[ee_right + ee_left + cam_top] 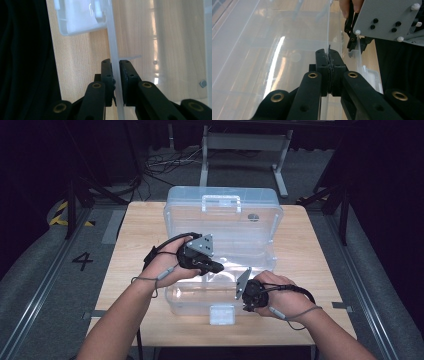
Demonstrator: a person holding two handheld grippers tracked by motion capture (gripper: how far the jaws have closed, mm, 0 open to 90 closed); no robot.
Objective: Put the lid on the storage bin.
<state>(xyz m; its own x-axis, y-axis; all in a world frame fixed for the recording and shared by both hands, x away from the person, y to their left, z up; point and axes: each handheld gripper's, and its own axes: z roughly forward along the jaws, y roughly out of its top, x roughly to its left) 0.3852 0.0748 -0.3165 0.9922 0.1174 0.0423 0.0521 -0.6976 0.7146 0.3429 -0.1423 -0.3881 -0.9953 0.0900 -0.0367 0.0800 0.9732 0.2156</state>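
A clear plastic storage box [220, 285] is sitting open in the middle of the wooden table [320, 270], its lid [222, 212] standing up behind it with the handle [221, 201] facing the camera and a white latch [222, 314] hanging at the front wall.

The left gripper [216, 266] is reaching over the box from the left, and the high view is leaving its jaws too small to read. The left gripper view is showing them pressed together on a thin clear wall edge of the box [328, 37], the pads almost meeting around it; it is also catching the right gripper [354, 37] farther off, with its grey plate [387, 18] and a fingertip above it.

The right gripper [248, 307] is sitting at the box's front wall, just right of the latch. The right gripper view is showing its jaws clamping the translucent front wall [115, 75], with the latch [77, 17] above and wood grain behind.
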